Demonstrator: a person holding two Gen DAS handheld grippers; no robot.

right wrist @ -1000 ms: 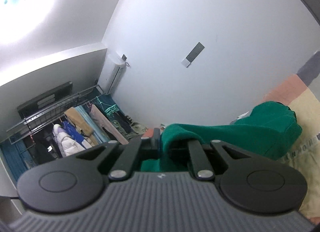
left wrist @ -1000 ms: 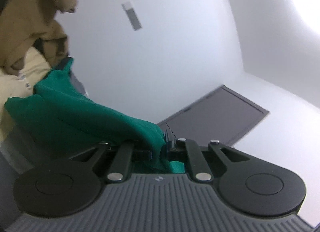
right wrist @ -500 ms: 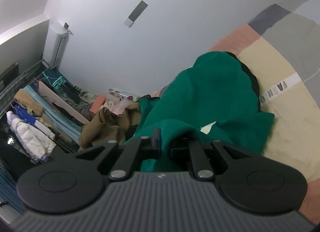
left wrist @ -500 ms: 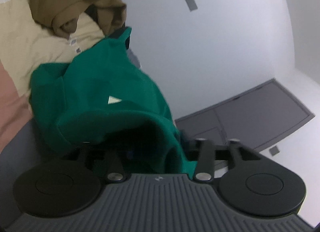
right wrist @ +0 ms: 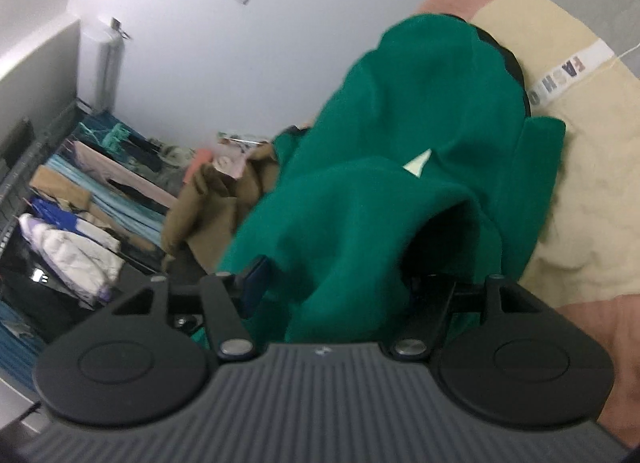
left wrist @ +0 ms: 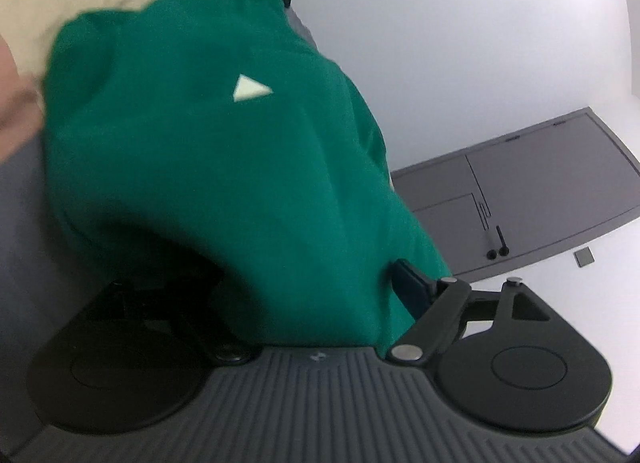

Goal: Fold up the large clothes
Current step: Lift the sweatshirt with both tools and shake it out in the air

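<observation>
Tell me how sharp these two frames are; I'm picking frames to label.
Left wrist view: the green fleece garment is motion-smeared, its white triangular tag soft-edged. Right wrist view: the garment's folds and rack of hanging clothes are blurred; fisheye bends the walls in both.

Two wrist fisheyes, both set close behind the green garment (left wrist: 224, 151).

Left view is taken from just behind the left gripper (left wrist: 280, 287), aimed over the garment toward a white wall with a grey door (left wrist: 532, 191) right of it; cloth fills the near field, blurred. Right view is taken from behind the right gripper (right wrist: 340, 279), aimed over the same garment (right wrist: 420, 111), a clothes rack (right wrist: 80, 191) left of it, patterned bedding (right wrist: 580, 151) right. Shared: garment, its white triangular tag, brown clothing beyond it, the wall.
</observation>
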